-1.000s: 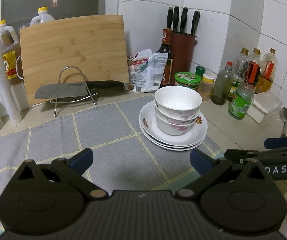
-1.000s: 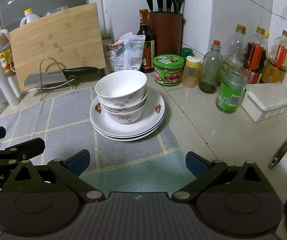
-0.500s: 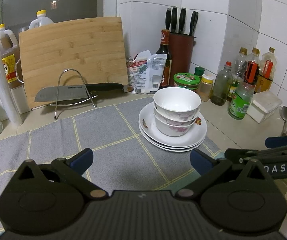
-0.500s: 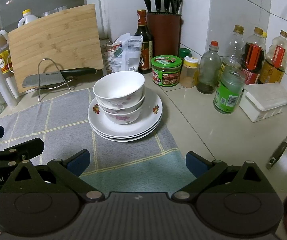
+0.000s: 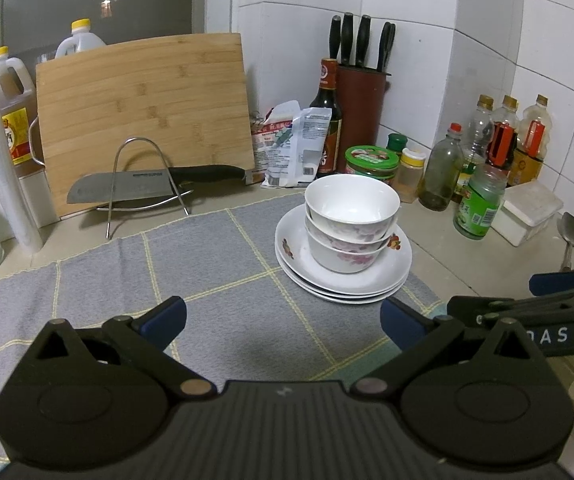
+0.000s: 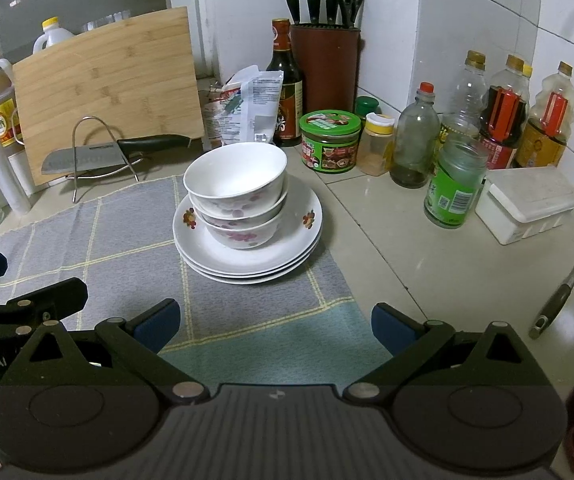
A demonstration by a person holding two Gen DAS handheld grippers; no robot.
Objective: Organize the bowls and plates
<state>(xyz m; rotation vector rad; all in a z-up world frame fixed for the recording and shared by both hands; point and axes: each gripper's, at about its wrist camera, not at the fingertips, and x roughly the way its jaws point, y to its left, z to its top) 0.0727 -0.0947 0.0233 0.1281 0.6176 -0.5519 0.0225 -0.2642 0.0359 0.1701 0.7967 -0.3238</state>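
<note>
We saw a pale stone table point(image 6: 439, 272) in a white-tiled corner, its left part covered by a grey checked cloth point(image 5: 99, 276) with a teal near edge. Three nested bowls point(image 6: 239, 196) sat on a stack of plates point(image 6: 247, 258) at the cloth's far right. Behind them leaned a bamboo cutting board point(image 5: 143, 116), with a cleaver point(image 5: 147, 182) resting on a wire rack, a knife block point(image 6: 325, 68) in the corner, and sauce bottles and jars along the right wall. The right wrist view alone showed scissors in the block and the full length of a ladle point(image 6: 571, 268) lying near a white lidded box point(image 6: 527, 204); the left wrist view showed more of the cloth's left side. Our left tool point(image 5: 283, 316) was spread wide, holding nothing, above the cloth near the plates. Our right tool point(image 6: 273, 322) was equally wide and empty, over the teal edge.
</note>
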